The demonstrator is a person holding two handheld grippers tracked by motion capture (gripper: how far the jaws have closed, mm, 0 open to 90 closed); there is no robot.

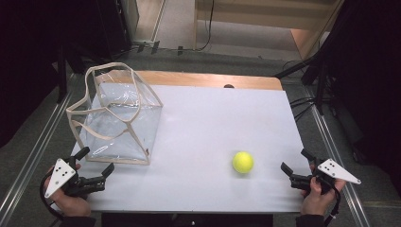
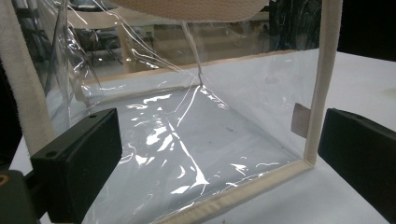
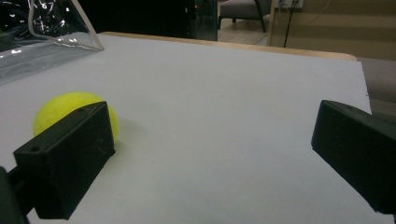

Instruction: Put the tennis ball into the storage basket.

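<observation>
The round yellow-green tennis ball (image 1: 243,161) is being left lying on the white table (image 1: 213,123), just beside the wide-open right gripper (image 1: 294,166). The left gripper (image 1: 97,166), also open, is being held before the clear plastic, cream-trimmed bag (image 1: 118,118). If nudged by a jaw, the ball could be sent rolling away.

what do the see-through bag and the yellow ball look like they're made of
The bag looks like clear, glossy plastic film: the table shows through it, and it creases and catches bright glints. Its edges and handles look like cream woven fabric tape, with a visible weave in the left gripper view. The ball seems covered in matte, fuzzy yellow felt, like a tennis ball, though its core can't be judged.
</observation>
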